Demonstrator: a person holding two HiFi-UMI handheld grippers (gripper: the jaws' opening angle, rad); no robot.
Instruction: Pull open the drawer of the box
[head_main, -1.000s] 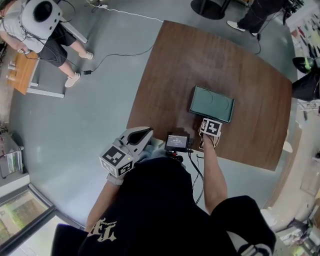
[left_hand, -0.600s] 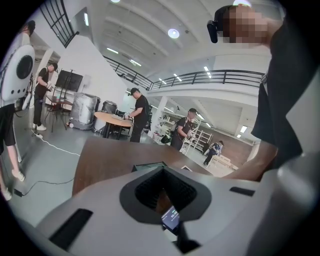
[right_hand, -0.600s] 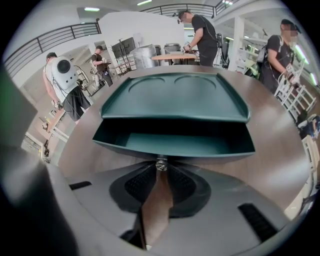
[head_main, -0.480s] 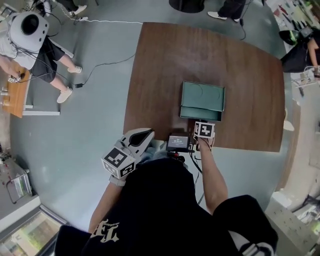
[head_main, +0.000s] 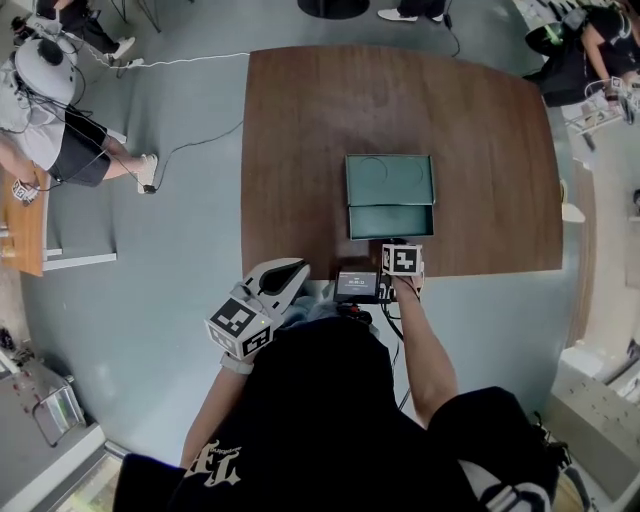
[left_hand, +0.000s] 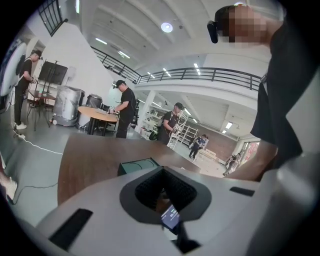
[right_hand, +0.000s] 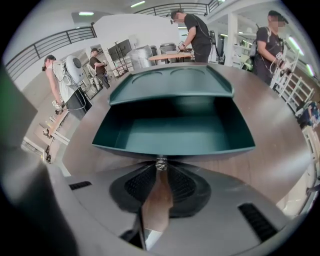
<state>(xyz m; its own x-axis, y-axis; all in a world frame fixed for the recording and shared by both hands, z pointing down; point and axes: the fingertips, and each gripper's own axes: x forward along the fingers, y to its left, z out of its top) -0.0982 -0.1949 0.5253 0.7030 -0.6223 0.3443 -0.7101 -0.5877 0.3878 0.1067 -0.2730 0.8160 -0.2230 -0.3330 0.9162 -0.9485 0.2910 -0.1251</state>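
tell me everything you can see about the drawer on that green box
The drawer is a shallow dark teal tray, smooth like plastic or painted metal, and empty inside. It stands pulled out toward the person from under the top of the box, level over the brown table. A small metal knob sits mid-front, pinched by the shut right tongs. Nothing else touches it.

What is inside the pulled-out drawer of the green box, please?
The drawer shows only a bare green floor, nothing on it. Its rear runs under the box top, so that strip is covered.

Lab hall, mezzanine railing, storage racks
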